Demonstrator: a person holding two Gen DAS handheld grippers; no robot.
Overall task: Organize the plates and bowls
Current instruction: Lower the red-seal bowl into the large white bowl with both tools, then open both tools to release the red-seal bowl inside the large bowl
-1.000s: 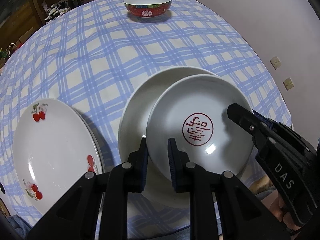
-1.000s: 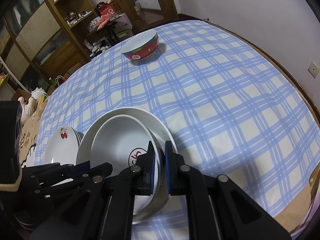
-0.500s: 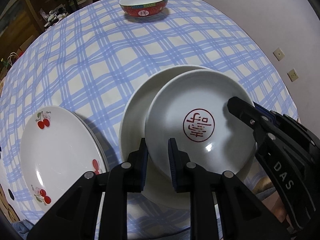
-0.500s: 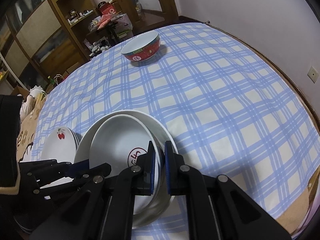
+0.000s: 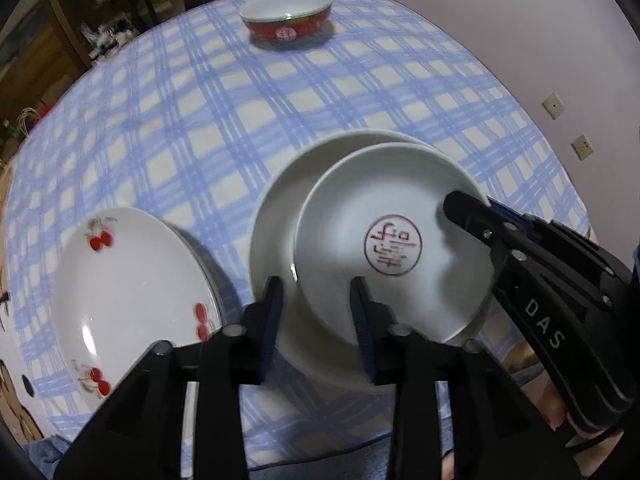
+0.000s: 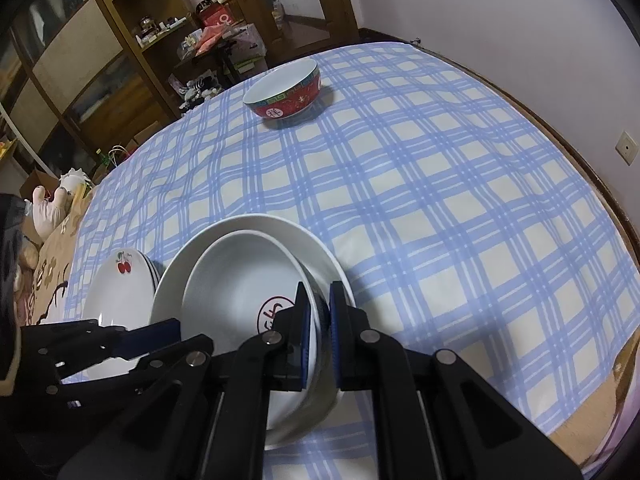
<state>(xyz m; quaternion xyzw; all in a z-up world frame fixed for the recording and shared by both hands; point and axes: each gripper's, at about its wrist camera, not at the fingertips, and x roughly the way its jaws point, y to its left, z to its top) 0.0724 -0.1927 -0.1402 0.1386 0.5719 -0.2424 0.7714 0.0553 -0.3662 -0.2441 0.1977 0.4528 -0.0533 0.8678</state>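
Tabletop (image 5: 208,128) under blue check cloth. Large white plate (image 5: 276,216) carries the red-stamped dish (image 5: 384,216), now set down inside it. Left tongs (image 5: 316,308), clamped on the dish's near rim a second ago, are opening and clear of it: stacking step nearly done. Right tongs (image 6: 320,320) grip its right rim. Cherry plates (image 5: 132,292) lie just left; red bowl (image 5: 286,16) stands far off, path unobstructed.

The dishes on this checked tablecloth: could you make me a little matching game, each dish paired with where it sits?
Things:
1. red bowl
2. cherry plate
3. red-stamped dish
4. plain white plate

Places:
A. directly under the stamped dish
B. alone at the table's far side
C. rim pinched by the right gripper
D. beside the stack, on top of another plate

Pairs: 1-B, 2-D, 3-C, 4-A
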